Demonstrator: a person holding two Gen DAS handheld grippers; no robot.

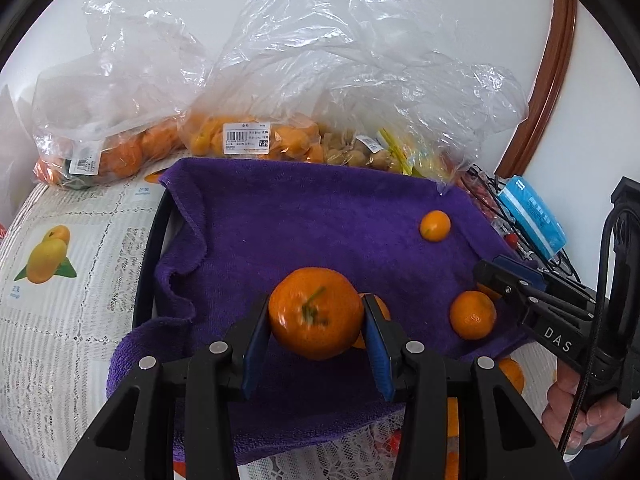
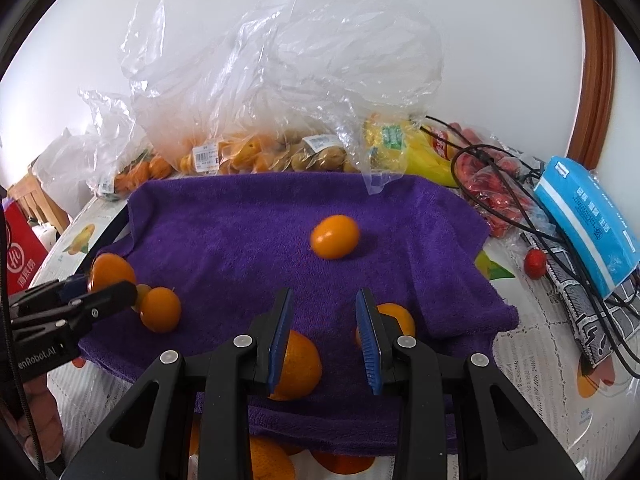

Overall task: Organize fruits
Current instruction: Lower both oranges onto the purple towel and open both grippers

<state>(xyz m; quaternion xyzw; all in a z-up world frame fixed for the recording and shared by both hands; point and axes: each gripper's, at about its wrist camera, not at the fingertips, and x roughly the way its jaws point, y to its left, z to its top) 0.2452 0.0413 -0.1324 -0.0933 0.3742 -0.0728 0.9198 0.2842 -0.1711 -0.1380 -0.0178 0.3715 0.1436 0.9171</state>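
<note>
The left hand-held gripper (image 1: 316,332) pinches a tangerine (image 1: 315,312), stem facing up toward the camera. The right hand-held gripper (image 2: 325,338) is squeezed as far as it goes, holding nothing.

Loose citrus on purple towel (image 2: 248,216): five. Clear produce bags (image 2: 256,80) behind: at least three. Blue tissue pack (image 2: 584,216): one.

Purple towel (image 1: 320,216) fuzzy matt cloth; bags (image 1: 340,60) clear crinkly plastic; mandarin (image 1: 316,312) glossy.
</note>
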